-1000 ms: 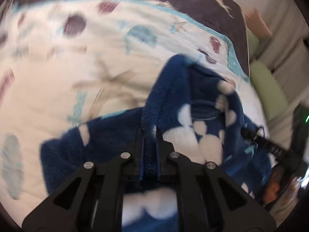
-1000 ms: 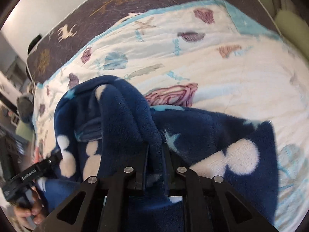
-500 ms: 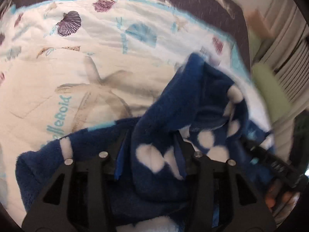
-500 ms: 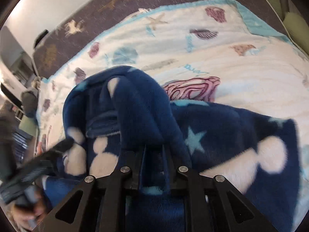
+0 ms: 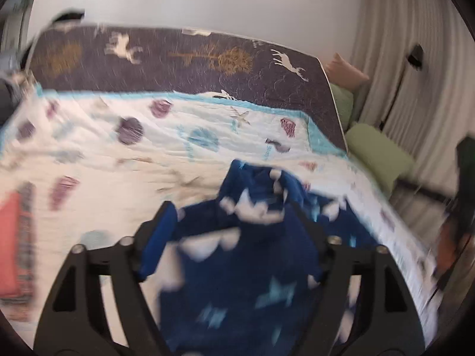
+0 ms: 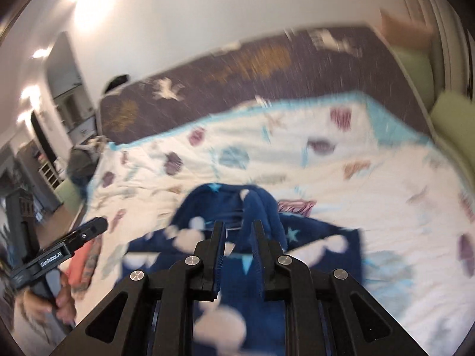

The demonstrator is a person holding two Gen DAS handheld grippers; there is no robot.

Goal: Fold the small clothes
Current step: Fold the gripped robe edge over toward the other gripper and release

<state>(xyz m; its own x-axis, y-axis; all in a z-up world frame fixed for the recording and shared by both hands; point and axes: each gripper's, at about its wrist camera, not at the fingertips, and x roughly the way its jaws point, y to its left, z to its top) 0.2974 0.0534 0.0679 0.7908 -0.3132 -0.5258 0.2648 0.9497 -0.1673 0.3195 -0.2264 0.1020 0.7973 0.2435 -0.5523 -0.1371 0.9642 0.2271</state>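
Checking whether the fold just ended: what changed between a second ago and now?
Both tools let go of the blue garment: left tool opening wide, right tool opening slightly, nothing pinched. Both have pulled back and up. Garment still lies on the quilt.

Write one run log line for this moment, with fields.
left gripper: opening, clear of blue fleece garment | right gripper: opening, nothing pinched | garment: on quilt

Domestic bedroom. A bed (image 5: 207, 68) fills both views, covered by a dark bedspread printed with deer and trees, with a white quilt (image 5: 118, 160) bearing seashell and starfish prints laid over it. Green cushions (image 5: 377, 151) and pleated curtains (image 5: 394, 68) flank one side; white walls (image 6: 178, 14), shelving (image 6: 50, 175) beyond.
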